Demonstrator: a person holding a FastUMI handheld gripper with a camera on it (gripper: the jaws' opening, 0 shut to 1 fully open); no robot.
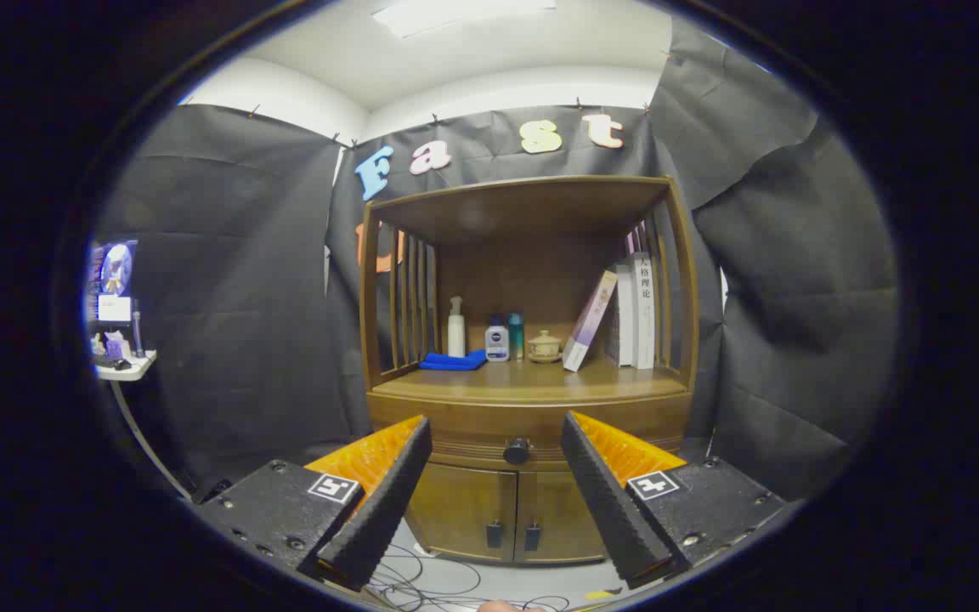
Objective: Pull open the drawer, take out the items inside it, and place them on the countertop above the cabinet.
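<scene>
A wooden cabinet (529, 399) stands ahead against the black cloth wall. Its drawer (472, 433) is closed, with a round dark knob (517, 450) on its front. The countertop (532, 380) lies just above the drawer, under an open shelf frame. My gripper (496, 429) is open, with nothing between its fingers. The knob shows in the gap between the fingers, some way beyond the tips. What is inside the drawer is hidden.
On the countertop rest a folded blue cloth (453, 361), a white pump bottle (455, 327), two small bottles (498, 340), a lidded cup (544, 347) and several books (634, 310). Two lower doors (502, 514) are closed. Cables (430, 578) lie on the floor. A small side table (120, 365) stands far left.
</scene>
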